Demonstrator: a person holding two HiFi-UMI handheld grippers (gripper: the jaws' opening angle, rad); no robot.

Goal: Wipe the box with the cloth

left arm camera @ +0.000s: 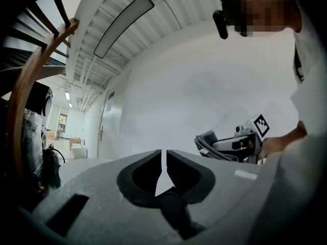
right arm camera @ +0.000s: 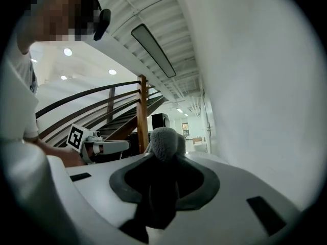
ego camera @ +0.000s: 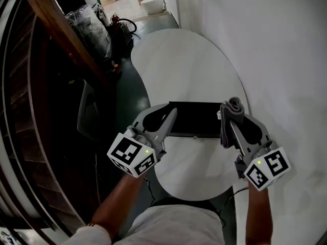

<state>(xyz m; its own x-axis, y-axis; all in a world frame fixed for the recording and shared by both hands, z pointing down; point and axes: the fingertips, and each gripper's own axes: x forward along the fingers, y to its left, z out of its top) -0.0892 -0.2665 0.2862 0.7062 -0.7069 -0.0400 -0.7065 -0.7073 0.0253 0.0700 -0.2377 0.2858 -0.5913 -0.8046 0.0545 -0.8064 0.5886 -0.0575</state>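
Two grippers, one cloth, one box, over one round table.

The black box (ego camera: 194, 119) lies flat on the near half of the white table (ego camera: 189, 60), between the two grippers. The left gripper (ego camera: 172, 113) sits at the box's left end, its jaws all but together with only a thin slit at the tips and nothing in them. The right gripper (ego camera: 229, 117) is clamped on the one grey cloth (ego camera: 234, 105), whose folded end bulges out past the tips beside the box's right end. From above I cannot tell whether the cloth touches the box. Each gripper carries one marker cube at its near end.
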